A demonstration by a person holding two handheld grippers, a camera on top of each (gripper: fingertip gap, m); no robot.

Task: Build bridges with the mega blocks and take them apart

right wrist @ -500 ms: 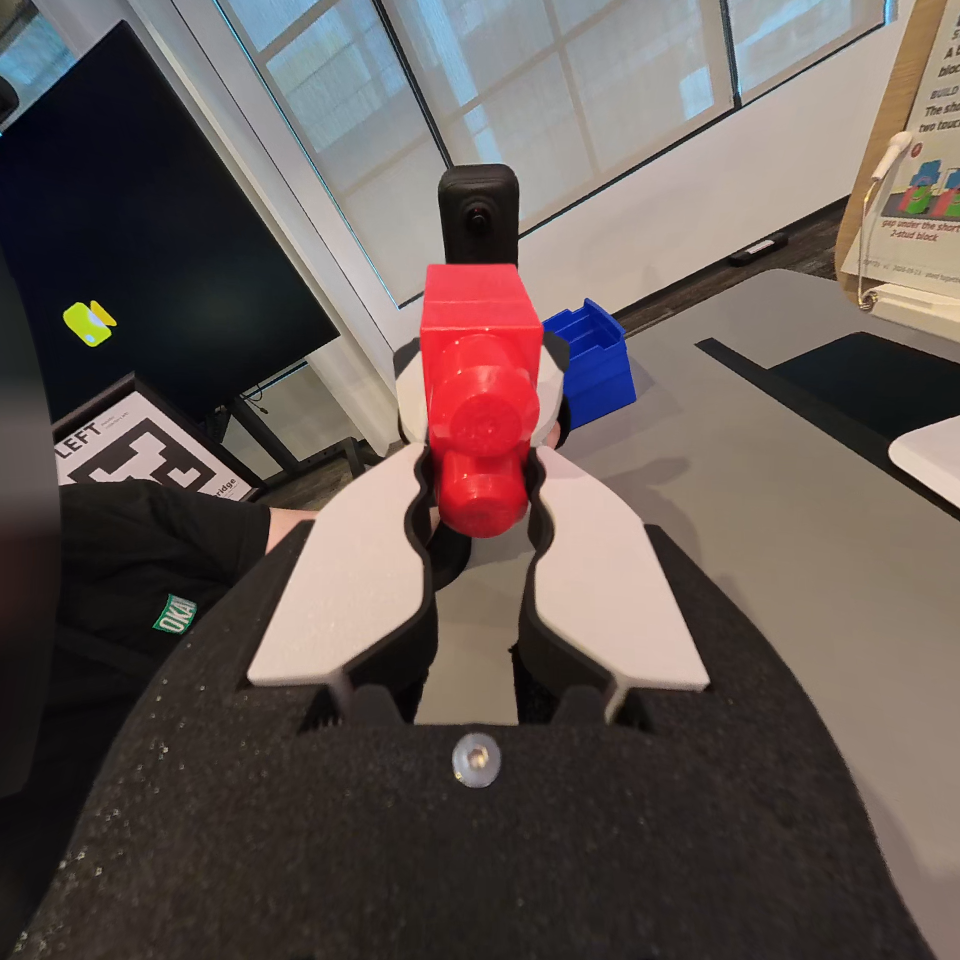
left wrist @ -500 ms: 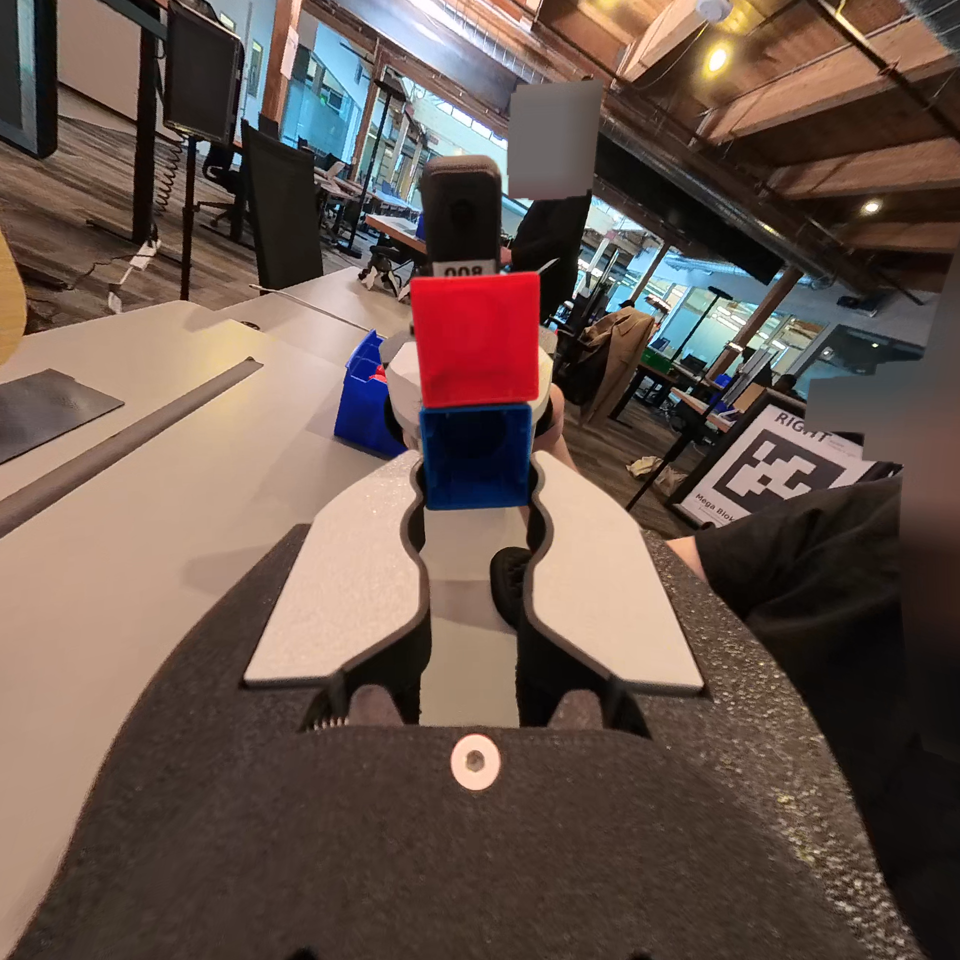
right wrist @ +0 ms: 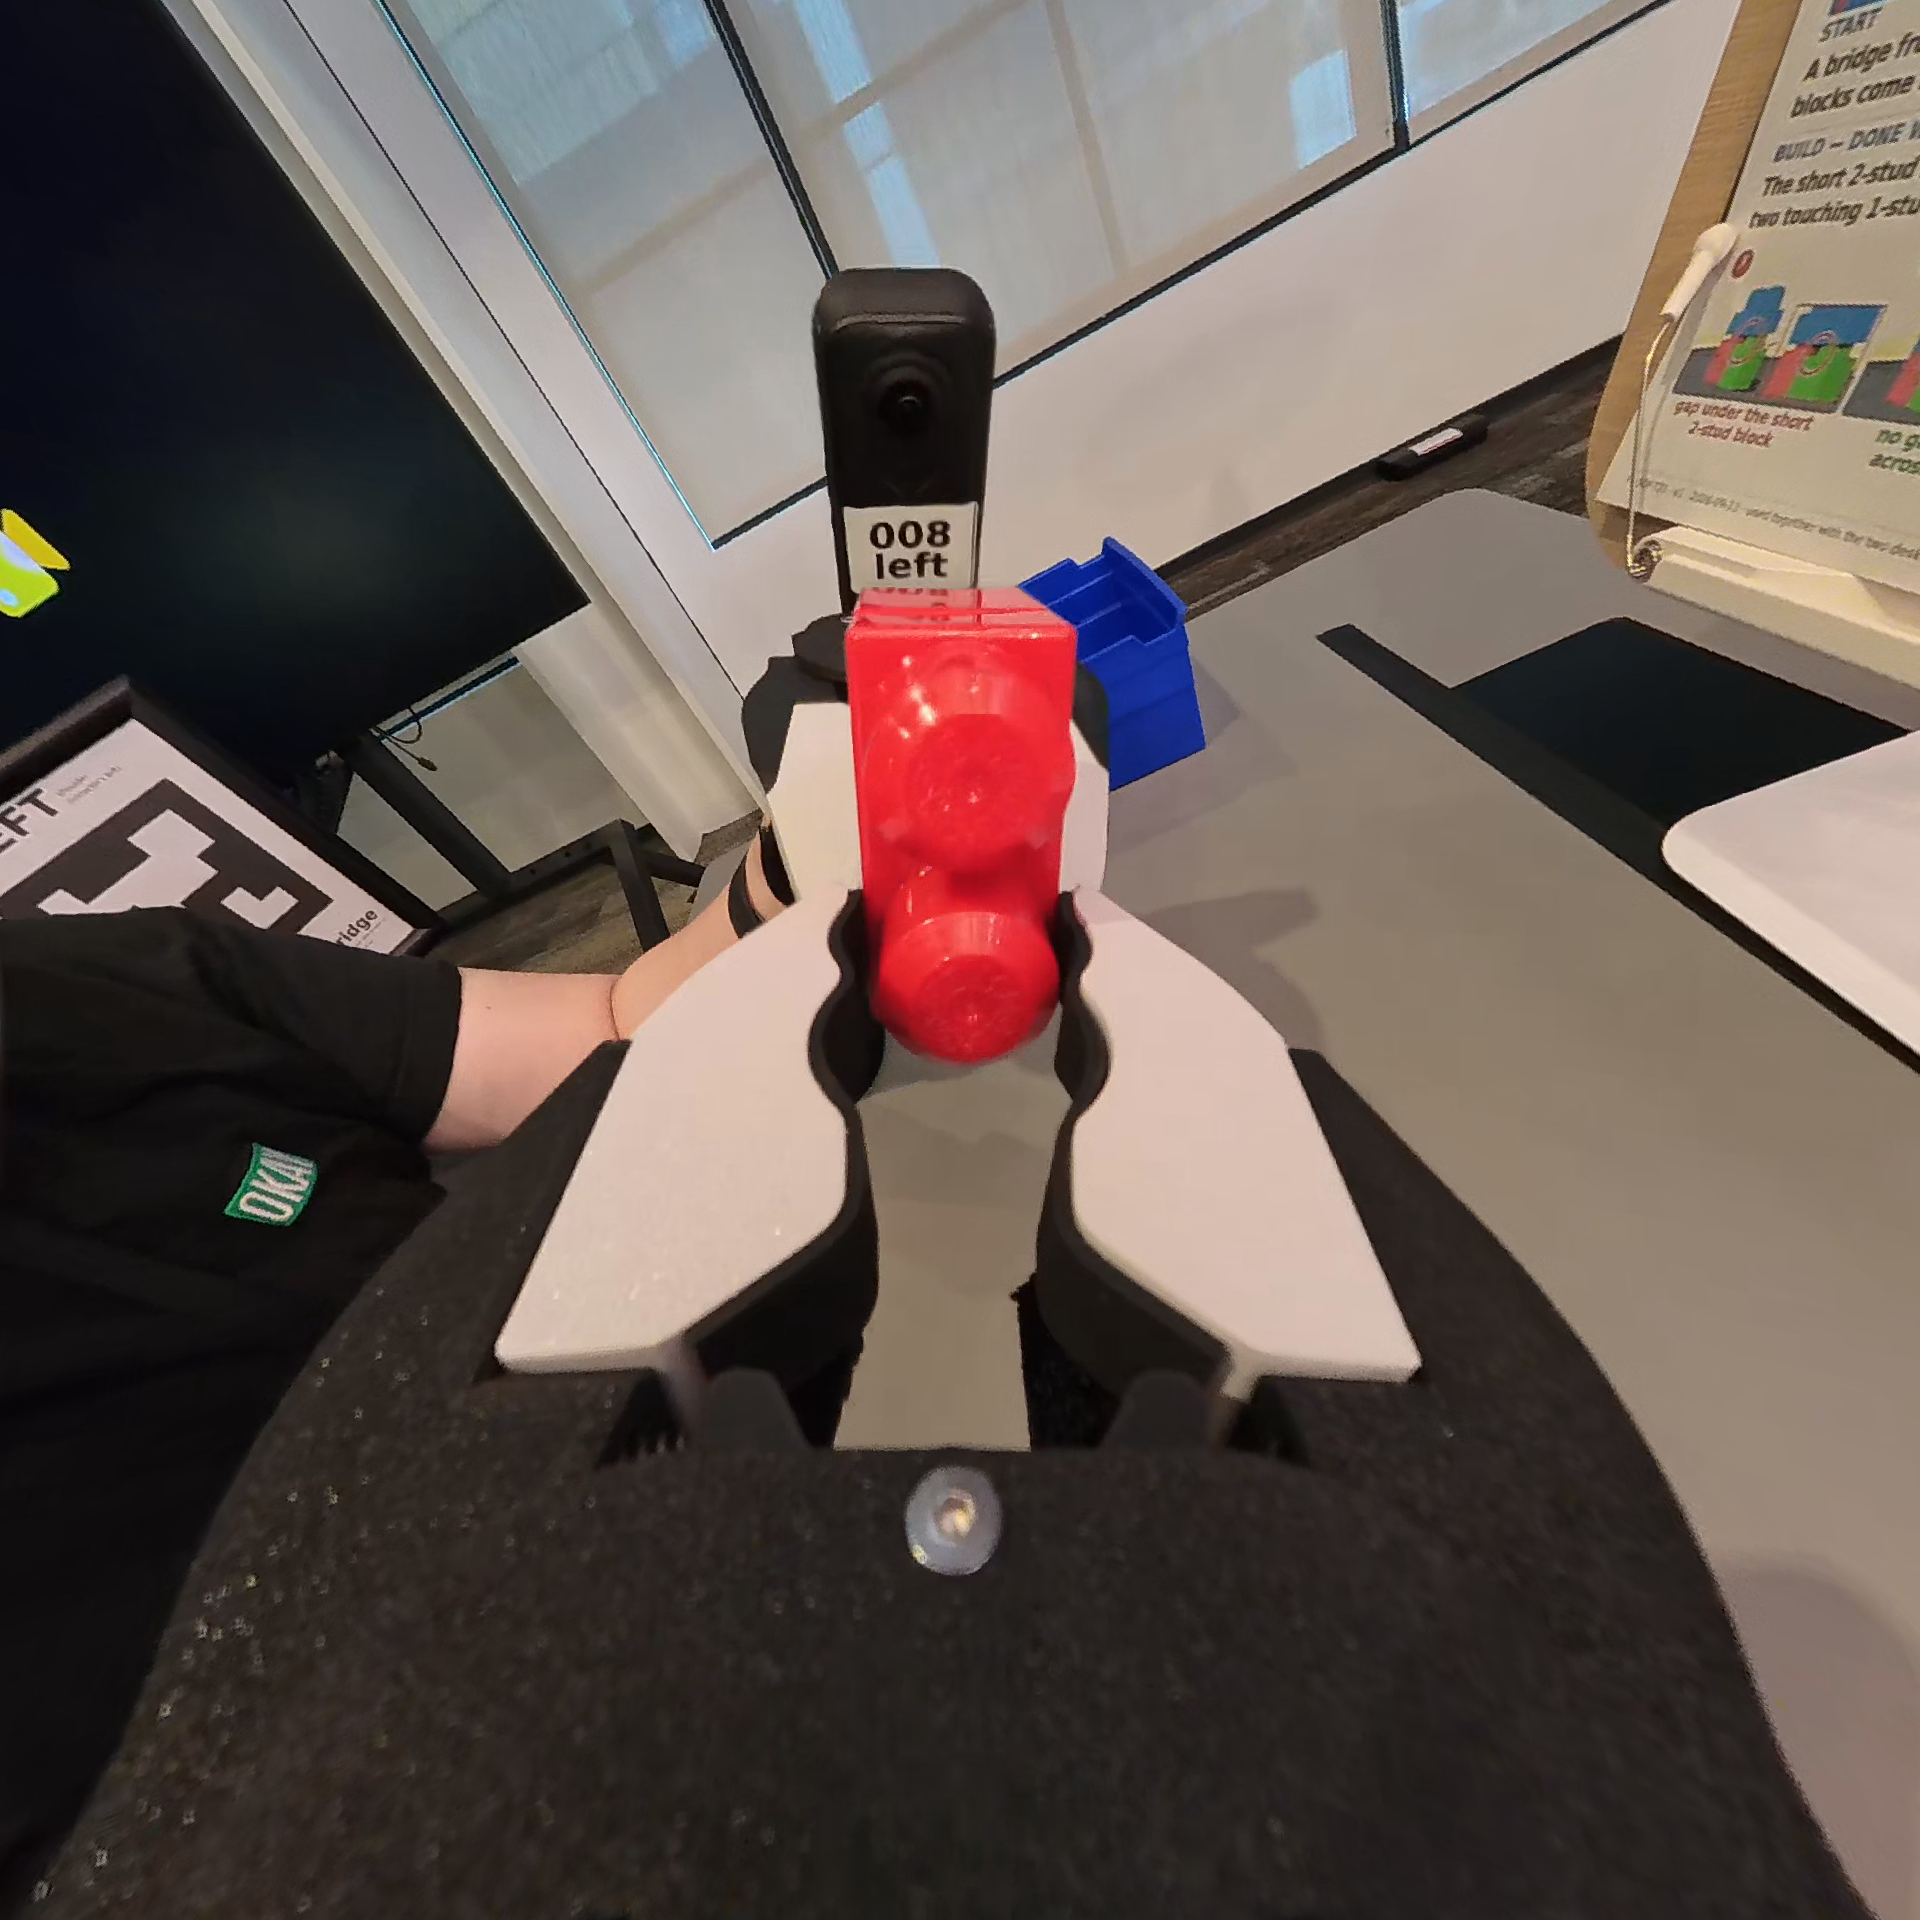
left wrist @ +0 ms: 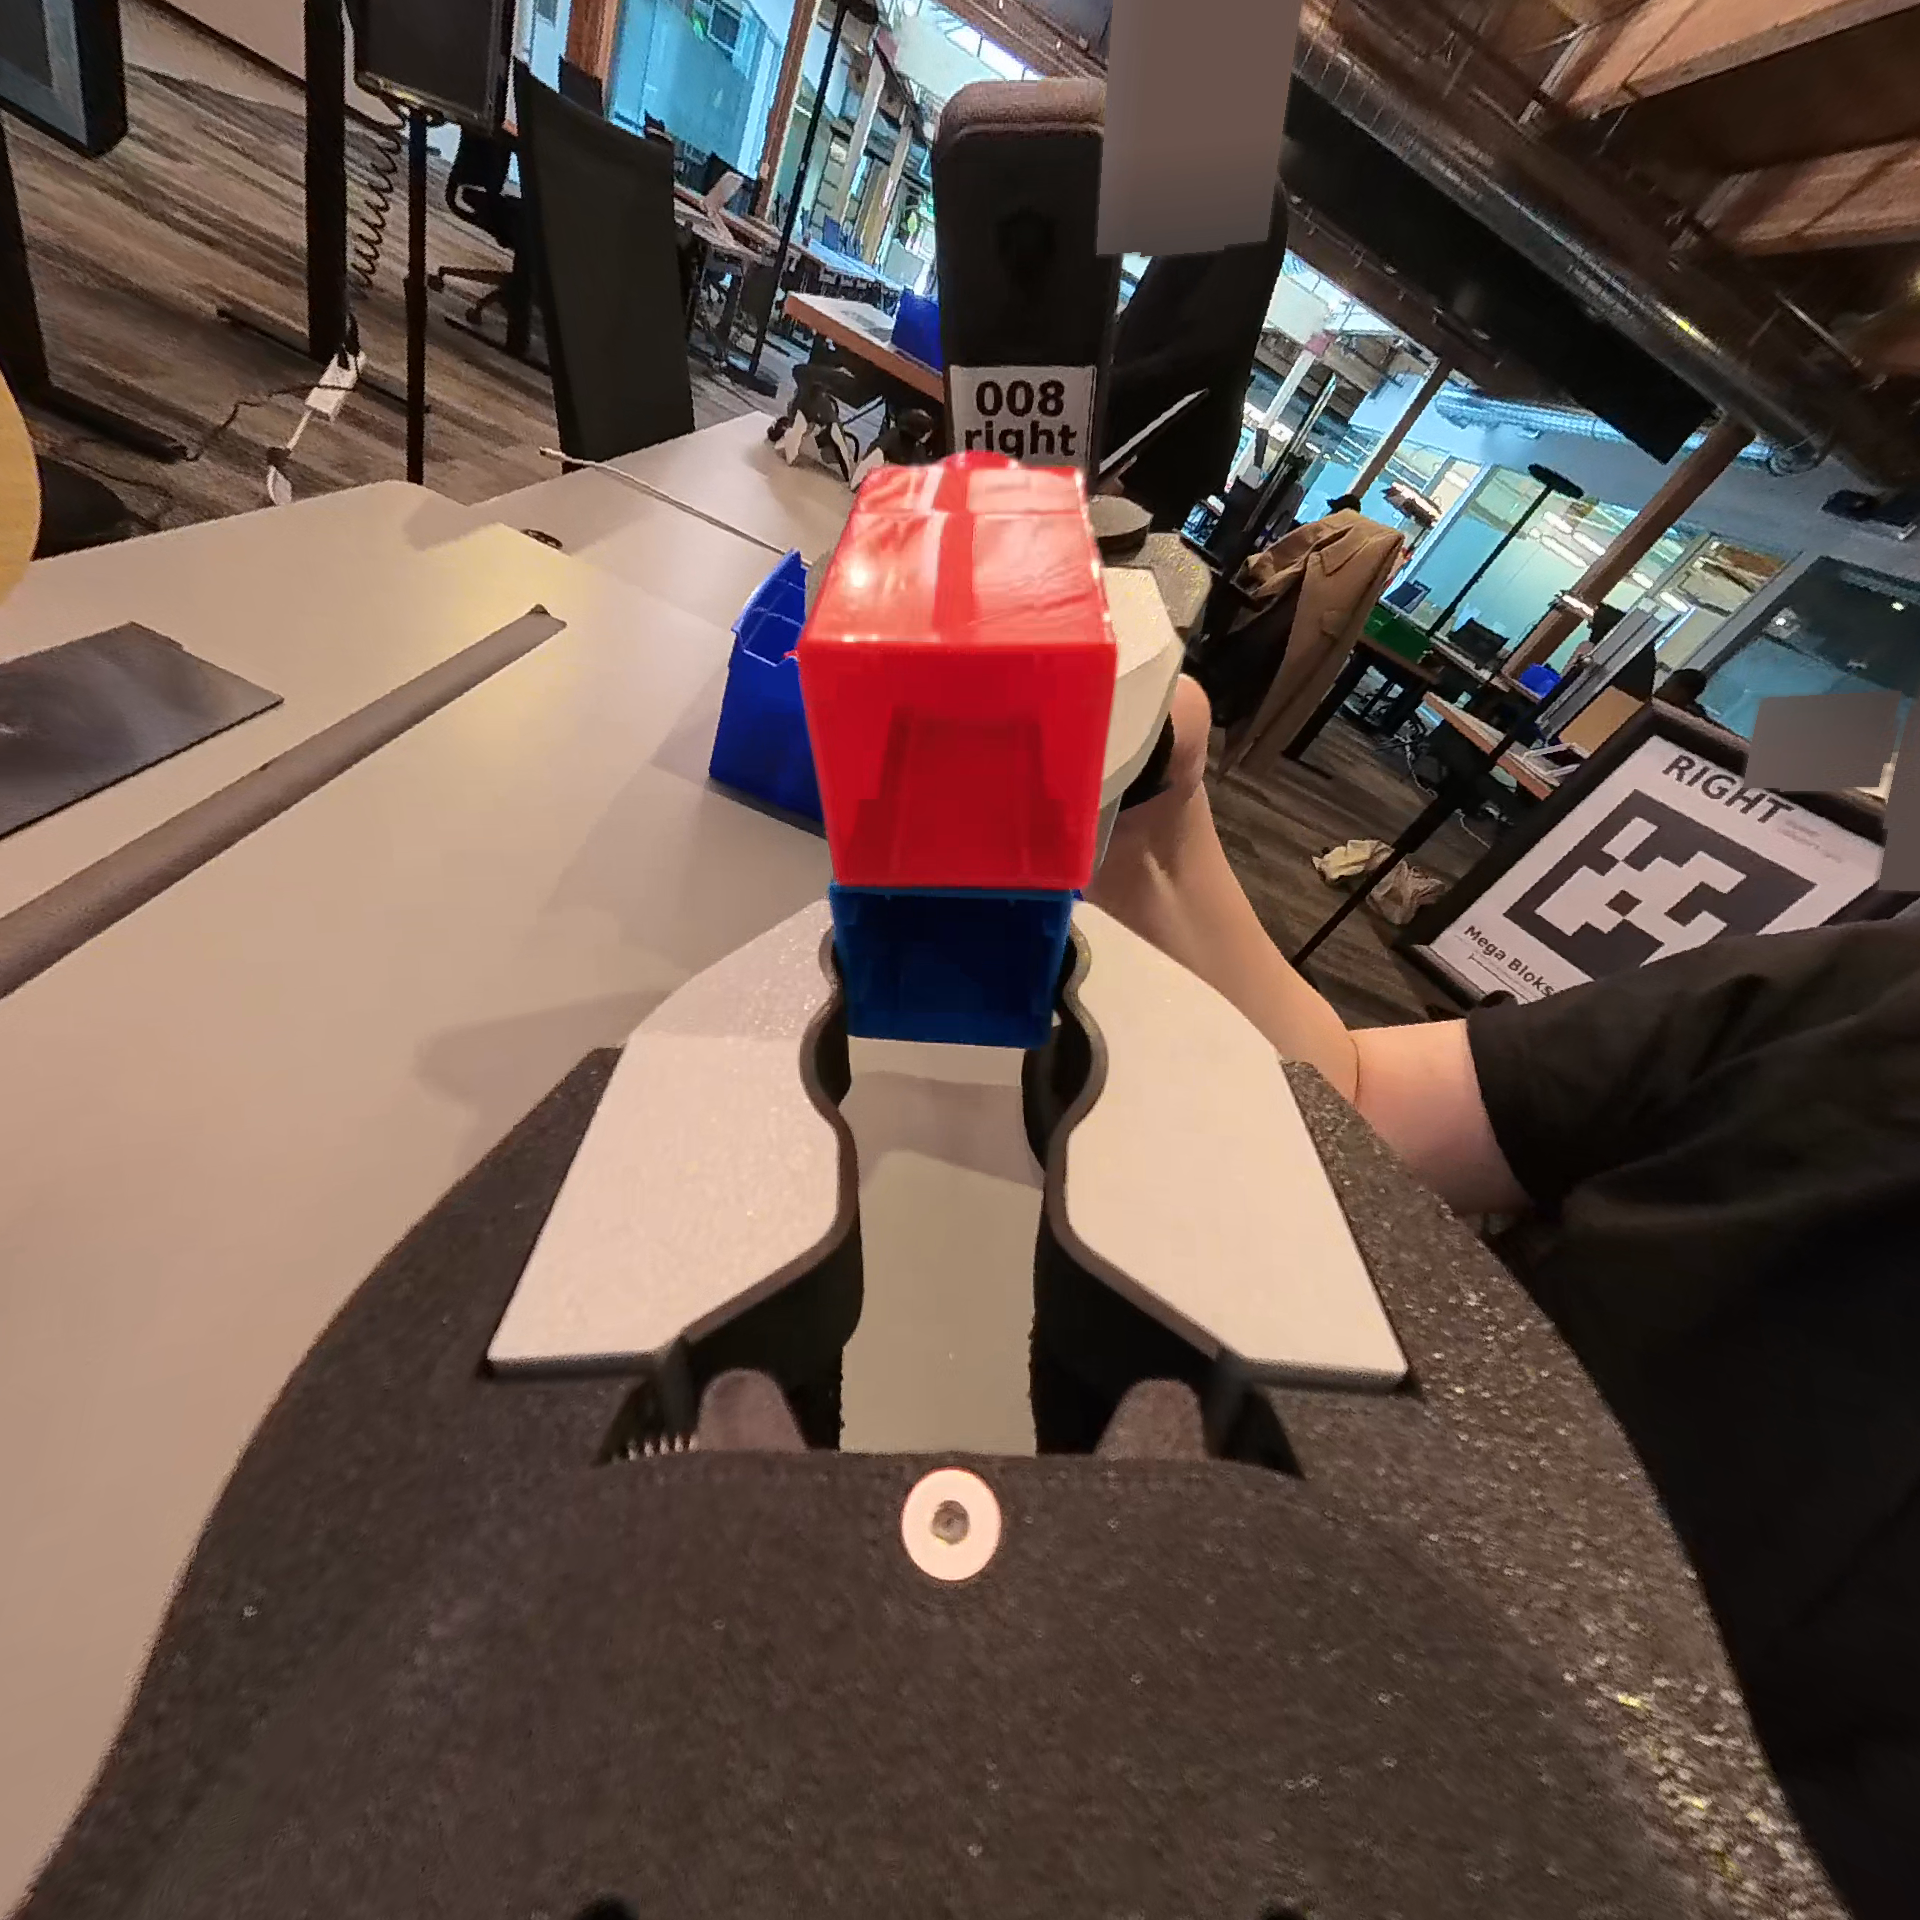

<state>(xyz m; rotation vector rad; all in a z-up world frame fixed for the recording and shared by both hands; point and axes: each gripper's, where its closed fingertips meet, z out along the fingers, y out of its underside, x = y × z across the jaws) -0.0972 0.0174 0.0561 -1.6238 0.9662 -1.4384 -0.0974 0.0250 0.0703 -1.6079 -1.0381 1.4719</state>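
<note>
My left gripper (left wrist: 951, 961) is shut on a small blue block (left wrist: 945, 982) whose hollow underside faces the camera. A red two-stud block (left wrist: 956, 727) stands right above the blue one and touches it; whether they are joined is hidden. In the right wrist view the red block (right wrist: 961, 748) shows both studs, and my right gripper (right wrist: 966, 961) is shut on the lower stud. The two grippers face each other above the grey table (left wrist: 364, 935). The right gripper (left wrist: 1138, 665) shows behind the red block, and the left gripper (right wrist: 821, 790) shows behind it in the right wrist view.
A blue bin (left wrist: 764, 707) stands on the table behind the blocks; it also shows in the right wrist view (right wrist: 1132, 665). A black mat (right wrist: 1662, 707), a white board (right wrist: 1818, 873) and an instruction sheet (right wrist: 1787, 312) are at the right. A person's arm (left wrist: 1403, 1101) reaches in.
The red block has tipped, so its top face and hollow underside now show in the left wrist view. Both grippers keep their hold.
</note>
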